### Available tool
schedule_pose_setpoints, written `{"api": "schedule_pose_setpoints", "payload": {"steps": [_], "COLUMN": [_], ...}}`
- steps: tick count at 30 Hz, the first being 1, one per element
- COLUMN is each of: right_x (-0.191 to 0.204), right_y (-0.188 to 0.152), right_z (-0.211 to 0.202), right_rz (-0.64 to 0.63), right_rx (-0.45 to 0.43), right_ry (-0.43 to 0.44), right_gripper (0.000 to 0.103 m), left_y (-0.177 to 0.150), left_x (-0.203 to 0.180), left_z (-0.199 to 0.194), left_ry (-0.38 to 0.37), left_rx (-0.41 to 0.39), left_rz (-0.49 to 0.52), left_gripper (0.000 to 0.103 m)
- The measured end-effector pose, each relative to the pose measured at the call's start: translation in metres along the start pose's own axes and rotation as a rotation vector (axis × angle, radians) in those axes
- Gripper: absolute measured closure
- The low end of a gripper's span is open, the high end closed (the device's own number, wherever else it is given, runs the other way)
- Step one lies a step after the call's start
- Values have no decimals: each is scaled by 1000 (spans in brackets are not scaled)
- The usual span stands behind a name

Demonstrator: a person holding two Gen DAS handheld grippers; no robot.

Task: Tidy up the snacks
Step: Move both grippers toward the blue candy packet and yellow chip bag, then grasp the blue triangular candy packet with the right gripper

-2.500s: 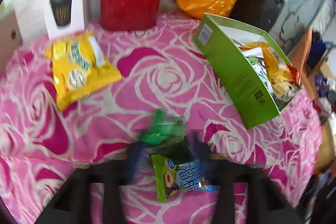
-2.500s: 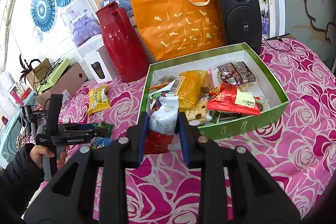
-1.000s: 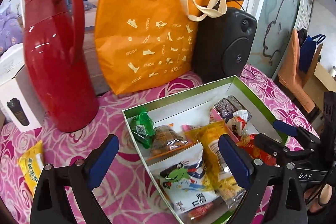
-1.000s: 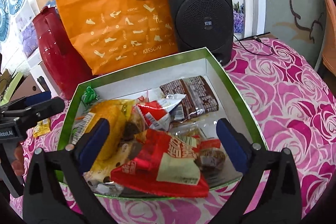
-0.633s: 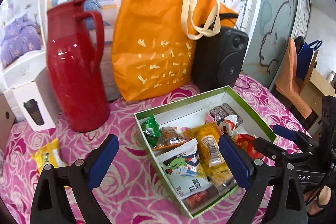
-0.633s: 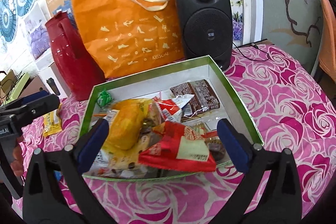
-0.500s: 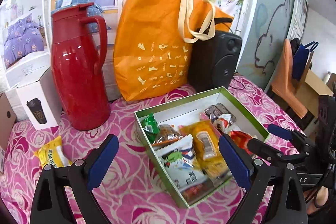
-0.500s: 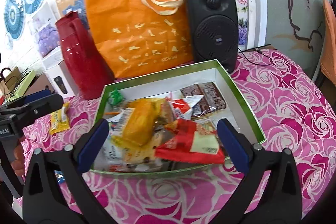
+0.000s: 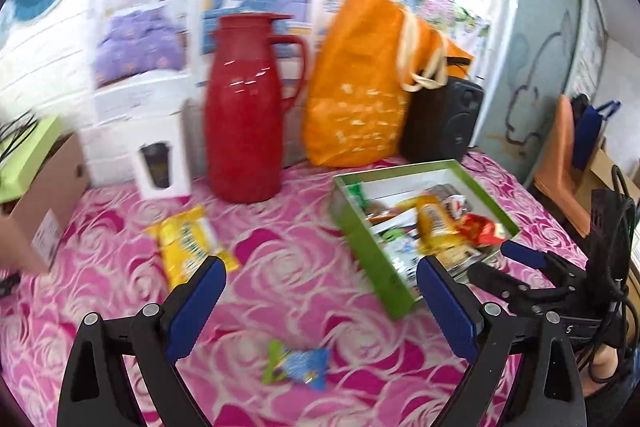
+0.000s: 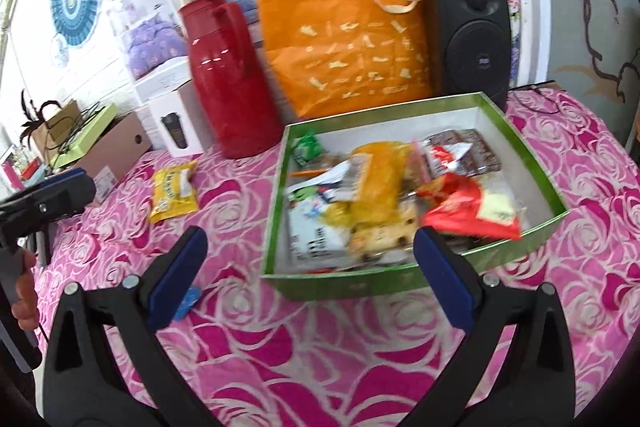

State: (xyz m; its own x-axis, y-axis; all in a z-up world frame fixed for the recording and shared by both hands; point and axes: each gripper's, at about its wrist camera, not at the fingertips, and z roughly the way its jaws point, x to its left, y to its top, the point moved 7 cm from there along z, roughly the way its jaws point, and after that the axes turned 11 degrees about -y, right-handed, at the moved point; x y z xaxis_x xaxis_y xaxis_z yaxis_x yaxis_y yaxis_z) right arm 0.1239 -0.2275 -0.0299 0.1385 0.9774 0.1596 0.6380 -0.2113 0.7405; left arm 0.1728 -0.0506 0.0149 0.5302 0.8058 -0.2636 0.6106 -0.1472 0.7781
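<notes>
A green box [image 9: 362, 223] [image 10: 348, 281] holding several snack packets stands on the pink rose tablecloth. A yellow snack bag [image 9: 188, 245] [image 10: 174, 189] lies left of it. A small green and blue packet [image 9: 298, 367] lies on the cloth in front of my left gripper [image 9: 320, 301], which is open and empty above the table. My right gripper [image 10: 308, 263] is open and empty, held just in front of the box. The blue packet's edge [image 10: 188, 301] shows beside my right gripper's left finger.
A red thermos jug [image 9: 246, 107], an orange tote bag [image 9: 360, 83], a black speaker [image 9: 442, 123] and a white carton [image 9: 160, 153] stand along the back. A brown cardboard box [image 9: 40, 203] sits at the left edge. The right gripper [image 9: 536, 275] shows in the left wrist view.
Both grippers have let go of their packets, opened wide and pulled back from the box. The left one has swung left, so the yellow bag and the small packet are in view again.
</notes>
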Motion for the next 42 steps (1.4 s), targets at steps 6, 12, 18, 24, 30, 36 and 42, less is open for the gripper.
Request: {"api": "schedule_pose_setpoints", "payload": {"steps": [6, 12, 18, 24, 30, 36, 42], "right_x": [63, 127, 162, 155, 149, 152, 131], "right_y": [-21, -50, -76, -97, -104, -104, -80], "right_z": [12, 42, 82, 88, 65, 74, 74], "right_rz": [-93, -278, -447, -465, -397, -435, -309], "right_rx": [37, 179, 298, 390, 408, 359, 286], "right_ry": [119, 209, 213, 226, 287, 232, 136], "right_gripper": [1, 1, 12, 54, 51, 44, 57], "left_y": [-45, -80, -94, -98, -95, -74, -38], "left_x": [57, 88, 107, 113, 111, 110, 128], "left_z": [-31, -61, -63, -55, -37, -18, 26], "left_ry": [120, 160, 168, 152, 132, 111, 104], "left_rx": [-10, -40, -20, -5, 25, 31, 41], "left_rz": [-122, -200, -232, -242, -238, -209, -233], "left_gripper": [5, 5, 5, 5, 5, 5, 5]}}
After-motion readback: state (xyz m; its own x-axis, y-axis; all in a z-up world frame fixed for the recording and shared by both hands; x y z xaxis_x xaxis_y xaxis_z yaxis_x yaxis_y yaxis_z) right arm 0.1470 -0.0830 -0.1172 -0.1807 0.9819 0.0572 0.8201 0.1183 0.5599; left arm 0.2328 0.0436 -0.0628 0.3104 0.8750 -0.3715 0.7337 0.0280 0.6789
